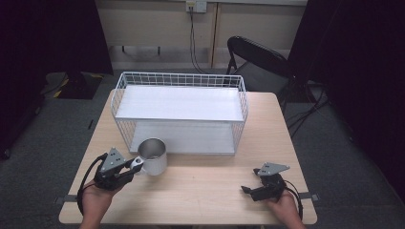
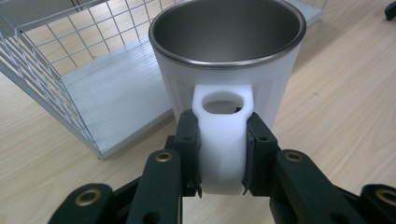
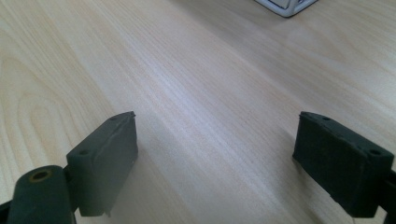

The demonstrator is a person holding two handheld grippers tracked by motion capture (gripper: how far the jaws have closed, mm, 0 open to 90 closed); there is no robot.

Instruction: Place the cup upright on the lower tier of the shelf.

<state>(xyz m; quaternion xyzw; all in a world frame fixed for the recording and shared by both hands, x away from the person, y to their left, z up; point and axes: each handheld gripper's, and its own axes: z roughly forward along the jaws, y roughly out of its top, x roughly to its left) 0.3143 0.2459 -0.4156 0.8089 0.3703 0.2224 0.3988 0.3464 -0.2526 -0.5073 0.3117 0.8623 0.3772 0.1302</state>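
Note:
A white mug (image 1: 153,156) with a steel inside stands upright on the wooden table (image 1: 205,191), just in front of the wire rack. My left gripper (image 1: 135,165) is shut on the mug's white handle (image 2: 223,144), both black jaws pressed against its sides. In the left gripper view the mug (image 2: 229,56) looks empty. My right gripper (image 1: 250,186) rests low over the table at the front right, open, with bare wood between its fingers (image 3: 105,158).
A white wire rack (image 1: 180,112) with two shelves stands across the middle of the table; its lower shelf (image 2: 116,93) lies right behind the mug. A black folding chair (image 1: 258,62) stands beyond the table's far right corner.

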